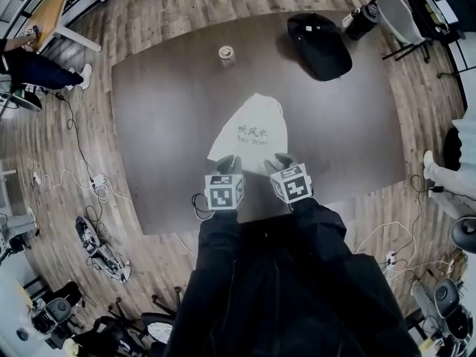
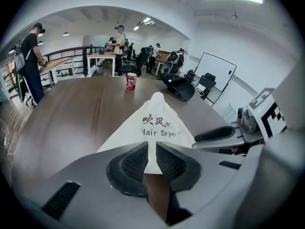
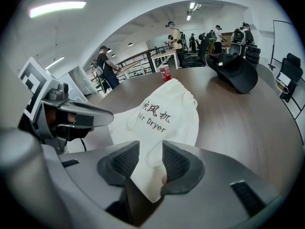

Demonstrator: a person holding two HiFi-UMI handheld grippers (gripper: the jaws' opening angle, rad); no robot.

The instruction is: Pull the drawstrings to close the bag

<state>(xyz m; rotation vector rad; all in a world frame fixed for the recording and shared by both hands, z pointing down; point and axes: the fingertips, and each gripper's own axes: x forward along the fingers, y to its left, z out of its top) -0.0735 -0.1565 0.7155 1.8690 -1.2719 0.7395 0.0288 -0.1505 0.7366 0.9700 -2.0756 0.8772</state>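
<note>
A white cloth drawstring bag (image 1: 253, 134) printed "Hair Dryer" lies flat on the dark brown table (image 1: 163, 125), its gathered end pointing away from me. Both grippers are at its near edge, side by side. My left gripper (image 1: 227, 162) has its pads almost together, with a thin strip of the bag's (image 2: 155, 123) cloth pinched in the narrow slit between them (image 2: 151, 159). My right gripper (image 1: 282, 160) stands open (image 3: 150, 161); the near corner of the bag (image 3: 162, 118) and a loop of its cord lie loose between the spread pads.
A red can (image 1: 226, 55) stands at the table's far side beyond the bag. A black backpack (image 1: 320, 44) lies at the far right. Chairs, cables and a power strip (image 1: 97, 183) surround the table on the floor. People stand at desks (image 2: 28, 61) in the background.
</note>
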